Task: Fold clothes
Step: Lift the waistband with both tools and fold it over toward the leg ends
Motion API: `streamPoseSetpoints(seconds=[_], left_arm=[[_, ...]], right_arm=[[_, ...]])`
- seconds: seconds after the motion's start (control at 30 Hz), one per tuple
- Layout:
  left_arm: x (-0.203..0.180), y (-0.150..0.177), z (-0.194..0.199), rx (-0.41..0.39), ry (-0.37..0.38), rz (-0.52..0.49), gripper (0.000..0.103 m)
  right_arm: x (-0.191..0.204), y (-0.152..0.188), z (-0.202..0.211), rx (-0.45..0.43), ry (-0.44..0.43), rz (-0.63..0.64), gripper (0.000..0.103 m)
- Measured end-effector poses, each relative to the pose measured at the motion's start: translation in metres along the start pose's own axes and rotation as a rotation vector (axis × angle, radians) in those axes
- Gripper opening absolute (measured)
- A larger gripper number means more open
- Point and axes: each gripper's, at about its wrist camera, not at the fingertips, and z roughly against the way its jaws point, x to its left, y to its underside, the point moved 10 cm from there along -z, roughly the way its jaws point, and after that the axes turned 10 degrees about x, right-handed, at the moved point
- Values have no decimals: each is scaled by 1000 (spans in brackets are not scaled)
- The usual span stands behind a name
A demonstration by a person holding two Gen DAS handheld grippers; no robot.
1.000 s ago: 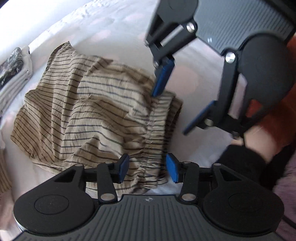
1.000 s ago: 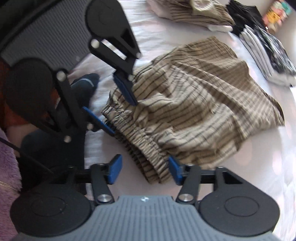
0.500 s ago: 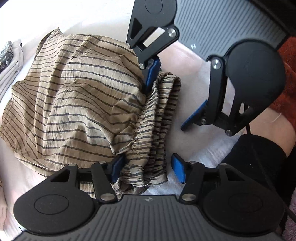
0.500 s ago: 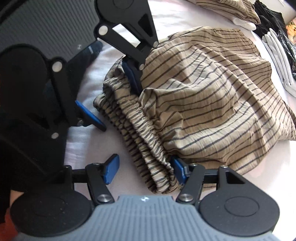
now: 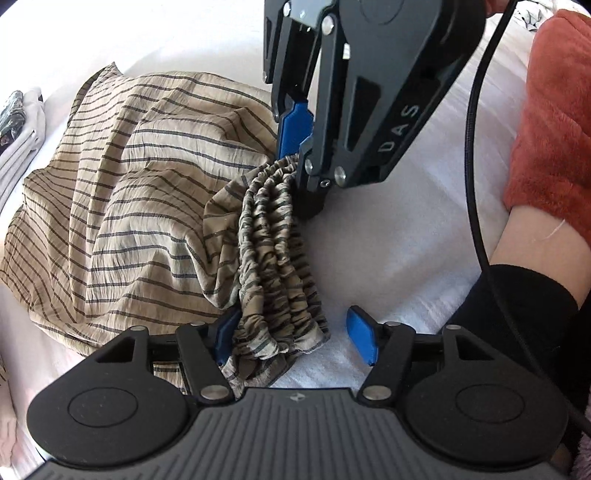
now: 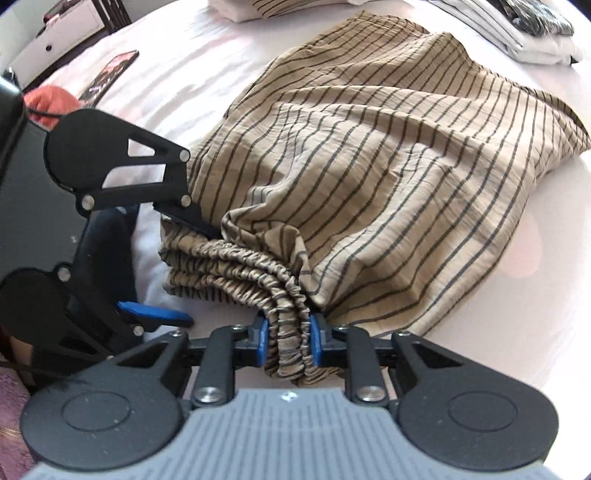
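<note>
A tan garment with thin dark stripes (image 5: 129, 192) (image 6: 369, 166) lies crumpled on the white bed sheet (image 5: 388, 240). Its gathered elastic waistband (image 5: 273, 240) (image 6: 258, 269) is bunched into several folds. My right gripper (image 6: 289, 338) is shut on one end of that waistband; the left wrist view shows it from above (image 5: 295, 147), pinching the band. My left gripper (image 5: 295, 338) is open around the band's other end. The cloth rests against its left finger (image 5: 225, 332), and the right finger (image 5: 364, 339) stands apart from it.
A folded stack of white and dark clothes (image 5: 18, 125) (image 6: 517, 29) lies beyond the garment, with another folded striped piece (image 6: 277, 9) nearby. A person's orange sleeve (image 5: 546, 129) and a black cable (image 5: 476, 166) are to the right. White drawers (image 6: 62, 33) stand past the bed.
My right gripper has closed on the waistband end. Both grippers have come closer to the band, which is now bunched tighter and runs between my left gripper's fingers.
</note>
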Motion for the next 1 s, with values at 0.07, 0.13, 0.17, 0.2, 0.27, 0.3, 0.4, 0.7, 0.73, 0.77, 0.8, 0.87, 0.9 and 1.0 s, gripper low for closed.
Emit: streamPoseSetpoints(seconds=[0.07,0.13,0.17,0.2,0.27,0.3,0.4,0.7,0.73,0.77,0.8,0.87,0.9,1.0], left_arm=[[3,-1,0,-3,7,19,68],[0,-5,0,-5,10,44,56],[4,-5,0,-5,16,62,54],[7,-5,1,-5,27,81,51],[15,-6,2,-6,49,117,43],[18,-6,3,-7,60,134,39],[30,-5,6,-15,114,206,33],[65,-3,20,-57,265,381,26],[67,-3,22,-60,269,383,25],[69,-4,24,-62,269,384,25],[67,-4,26,-64,267,384,25],[55,1,32,-73,271,386,25],[51,3,36,-79,274,386,25],[44,8,49,-94,268,371,25]], right_arm=[[3,-1,2,-2,1,8,25],[6,2,4,-11,8,21,26],[6,3,5,-17,12,31,30],[7,3,6,-23,20,45,32],[8,2,6,-35,41,80,41],[9,4,8,-38,49,96,45],[18,9,10,-37,78,159,57],[22,12,-10,-18,330,311,45],[22,11,-8,-28,339,309,40],[21,11,-6,-38,348,307,36],[21,10,-3,-48,353,301,31],[21,9,5,-63,350,272,24],[22,10,9,-65,347,265,22],[26,11,23,-70,336,241,19]])
